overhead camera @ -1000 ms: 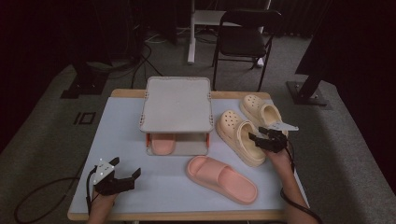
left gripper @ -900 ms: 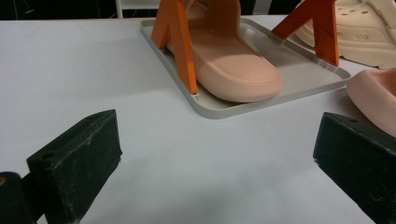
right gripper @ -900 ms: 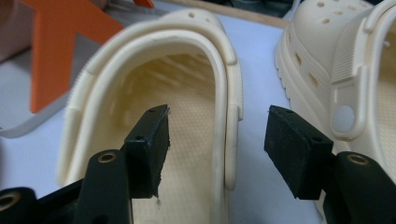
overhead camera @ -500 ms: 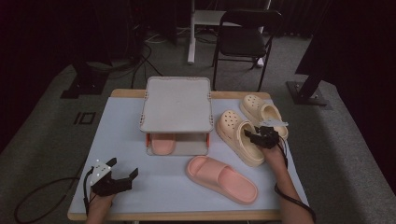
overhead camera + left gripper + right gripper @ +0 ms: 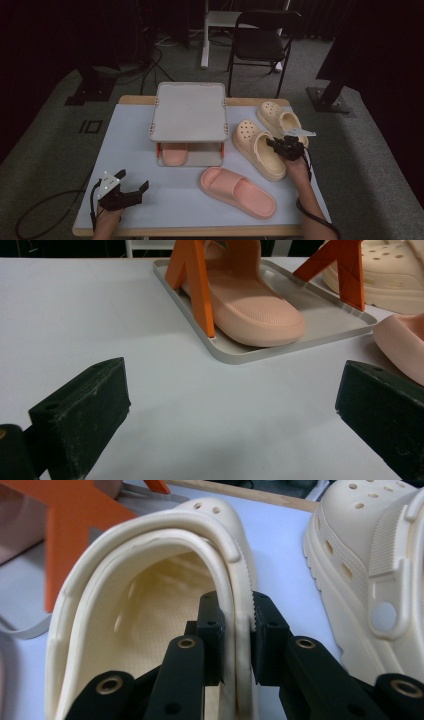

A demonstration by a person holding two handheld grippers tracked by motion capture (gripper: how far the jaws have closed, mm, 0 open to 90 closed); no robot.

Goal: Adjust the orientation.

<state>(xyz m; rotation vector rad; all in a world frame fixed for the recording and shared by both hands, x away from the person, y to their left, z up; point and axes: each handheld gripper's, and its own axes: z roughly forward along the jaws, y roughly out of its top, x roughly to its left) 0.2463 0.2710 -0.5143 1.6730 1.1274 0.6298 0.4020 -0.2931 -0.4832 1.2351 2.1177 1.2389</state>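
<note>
- The left tool point(image 5: 131, 192), black with two jaws, sits at the lower left of the high view on the pale grey-blue worktop point(image 5: 130, 145). Its jaws stand wide apart with nothing but bare worktop between them, as the left gripper view shows.
- Up from it, in the middle of the frame, stands a grey two-level shoe rack with orange struts point(image 5: 189, 111). A pink rubber slide sandal point(image 5: 174, 153) lies on its lower tray, toe towards the bottom of the frame.
- A second pink rubber slide sandal point(image 5: 237, 191) lies loose on the worktop at lower centre, slanting towards the lower right.
- Right of the rack lies a cream foam clog with holes in its toe point(image 5: 257, 147), toe towards the top of the frame.
- The right tool point(image 5: 278, 145) is at this clog's heel end. Its jaws have just been closing, and in the right gripper view its pads point(image 5: 268, 625) pinch the clog's side wall and strap point(image 5: 235, 605) between them.
- A second cream foam clog point(image 5: 278, 119) lies just beside the first, further towards the upper right.
</note>
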